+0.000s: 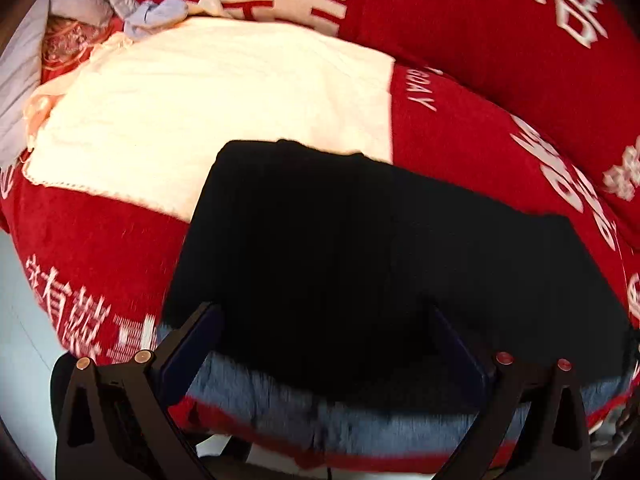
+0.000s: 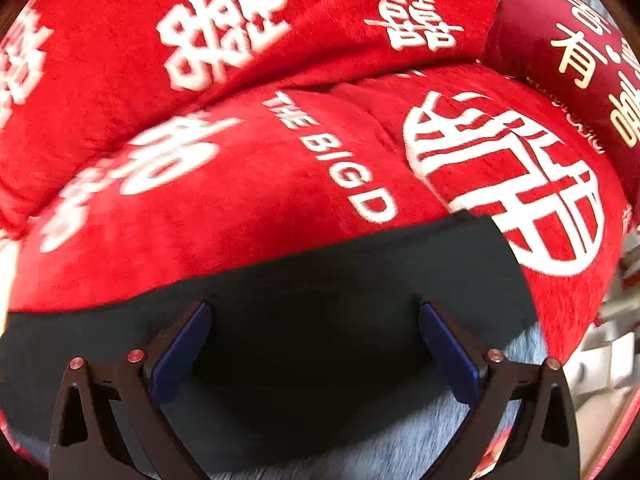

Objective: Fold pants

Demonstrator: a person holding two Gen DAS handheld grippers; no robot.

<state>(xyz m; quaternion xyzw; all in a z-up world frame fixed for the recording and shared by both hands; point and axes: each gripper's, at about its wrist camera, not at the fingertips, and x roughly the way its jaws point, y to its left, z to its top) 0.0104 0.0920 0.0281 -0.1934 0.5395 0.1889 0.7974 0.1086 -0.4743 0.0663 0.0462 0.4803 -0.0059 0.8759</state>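
My left gripper and right gripper both stand wide open with nothing between the blue pads, and the black pants lie directly ahead of and beneath both tools, spread on the red sofa cover. From the left wrist, the pants run forward and off to the right; from the right wrist, they cross in front of the fingers as a broad dark band, ending ahead and to the right.

The risk I see is a bad pinch. The cover is plush and gives way, so if I close too low I may gather it along with the pants and drag both. A fuzzy grey-blue strip sits just under the near hem, close behind my fingertips, and could snag the same way. The pants look like soft, matte knit, so a one-layer grab would let the lower layer slide and leave the fold crooked.

A cream towel, flat and nubby, lies ahead and left of the left tool, touching the pants' far edge; a sloppy lift could pull it
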